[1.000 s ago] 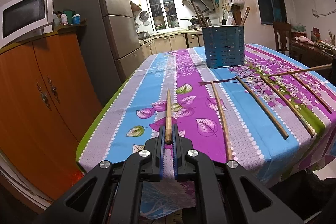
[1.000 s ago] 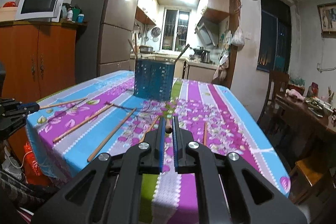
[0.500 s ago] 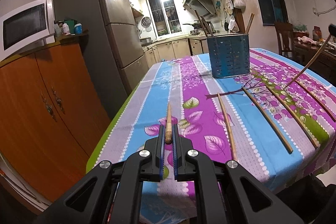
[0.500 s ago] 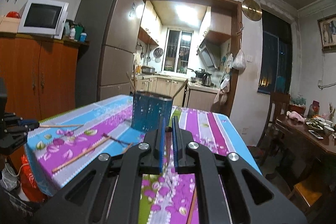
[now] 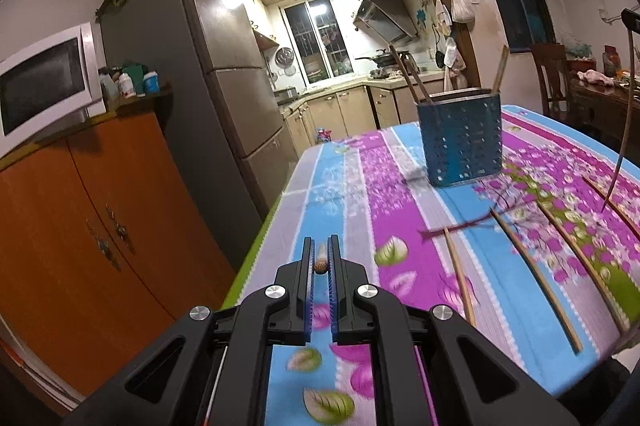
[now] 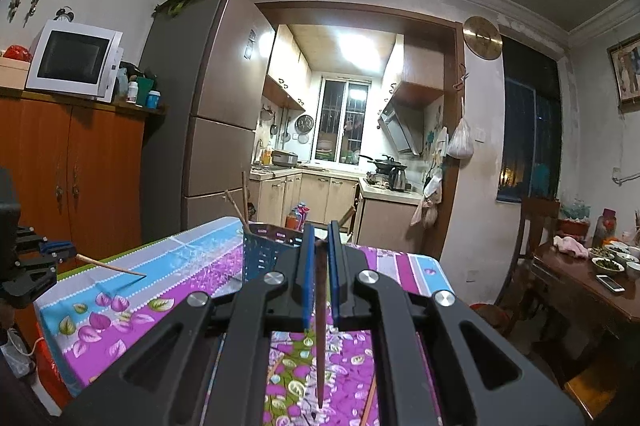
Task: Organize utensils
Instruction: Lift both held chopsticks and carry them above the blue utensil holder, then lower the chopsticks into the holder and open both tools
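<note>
the left gripper (image 5: pixel 320 258) is clamped on the butt end of one chopstick (image 5: pixel 320 263); the right gripper (image 6: pixel 320 246) pinches another chopstick (image 6: pixel 320 326) hanging tip-down over the tabletop (image 6: pixel 192 258), near the blue utensil holder (image 5: pixel 460 142); more chopsticks (image 5: pixel 536 274) lie loose on the cloth.

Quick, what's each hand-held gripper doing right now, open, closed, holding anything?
Left hand-held gripper: closed on a chopstick, lifted off the table.
Right hand-held gripper: closed on a dark chopstick that hangs down.
</note>
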Demonstrator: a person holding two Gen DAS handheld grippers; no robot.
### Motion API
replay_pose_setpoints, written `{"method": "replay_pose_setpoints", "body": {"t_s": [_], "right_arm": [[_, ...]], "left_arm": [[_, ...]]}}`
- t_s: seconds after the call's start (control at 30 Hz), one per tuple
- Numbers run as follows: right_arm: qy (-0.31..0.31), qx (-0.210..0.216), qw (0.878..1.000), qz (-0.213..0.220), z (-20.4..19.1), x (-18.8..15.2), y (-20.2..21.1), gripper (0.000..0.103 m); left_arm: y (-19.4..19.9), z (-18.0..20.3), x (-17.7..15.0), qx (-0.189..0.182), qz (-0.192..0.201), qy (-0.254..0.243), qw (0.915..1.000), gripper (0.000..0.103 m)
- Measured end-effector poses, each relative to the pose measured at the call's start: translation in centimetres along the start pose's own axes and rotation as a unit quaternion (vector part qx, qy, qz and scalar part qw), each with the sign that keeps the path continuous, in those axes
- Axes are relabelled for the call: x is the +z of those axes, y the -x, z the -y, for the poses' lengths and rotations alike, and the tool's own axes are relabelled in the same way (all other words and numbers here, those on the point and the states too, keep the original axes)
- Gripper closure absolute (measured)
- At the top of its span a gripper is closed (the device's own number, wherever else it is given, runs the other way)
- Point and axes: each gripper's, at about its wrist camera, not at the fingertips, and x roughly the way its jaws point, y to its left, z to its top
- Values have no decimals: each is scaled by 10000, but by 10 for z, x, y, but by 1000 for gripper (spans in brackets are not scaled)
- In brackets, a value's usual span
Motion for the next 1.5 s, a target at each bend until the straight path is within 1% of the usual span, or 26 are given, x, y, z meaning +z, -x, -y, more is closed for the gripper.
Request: {"method": "replay_pose_setpoints", "body": {"t_s": [0.23, 0.4, 0.53, 0.67, 0.8, 1.0, 1.3, 1.5], "right_arm": [[-6, 80, 10000, -4, 2, 9, -14, 98], [-68, 119, 9999, 1, 8, 17, -21, 98], [-120, 165, 9998, -22, 13, 24, -26, 98], [-222, 266, 9994, -81, 19, 30, -32, 98], [-363, 354, 9986, -121, 26, 37, -36, 98], [-463, 448, 9978, -175, 30, 45, -42, 98], [-399, 527, 9978, -97, 27, 55, -48, 98], [-433, 687, 9967, -41, 25, 64, -56, 98]], "left_arm": [[-18, -2, 27, 10, 67, -35, 10000, 95], [-25, 3, 38, 19, 105, -131, 9999, 95], [-27, 4, 45, -48, 126, -118, 9998, 95], [-26, -3, 57, -270, 131, 62, 9995, 95], [-20, -6, 73, -437, 271, 137, 9986, 95], [-16, -17, 94, -1024, 327, 467, 9931, 95], [-1, -17, 123, -1275, 637, 431, 9888, 95], [4, -1, 147, -1721, 841, 366, 9808, 95]]}}
